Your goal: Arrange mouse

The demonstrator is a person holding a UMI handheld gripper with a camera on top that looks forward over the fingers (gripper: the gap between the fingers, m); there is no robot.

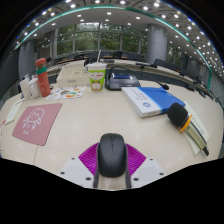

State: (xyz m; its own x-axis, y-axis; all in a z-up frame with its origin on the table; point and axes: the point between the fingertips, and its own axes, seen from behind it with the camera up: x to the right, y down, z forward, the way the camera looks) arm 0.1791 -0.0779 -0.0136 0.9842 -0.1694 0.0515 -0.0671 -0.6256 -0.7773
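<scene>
Nearest, the gripper [111, 172] is clenching the black mouse [111, 153], both purple pads [88, 155] pressing its sides, so the pickup appears done and the placing is left. Whether the mouse is resting on the table [85, 118] or riding just above it, I cannot tell. Ahead, bare tabletop is lying open. The pink mouse pad [37, 122] is sitting to the left, a likely target. To the right a blue book [152, 99] and a black-and-yellow object [180, 116] are narrowing the room. Farther off, a red bottle [43, 77] and other desk clutter are crowding the far edge.
</scene>
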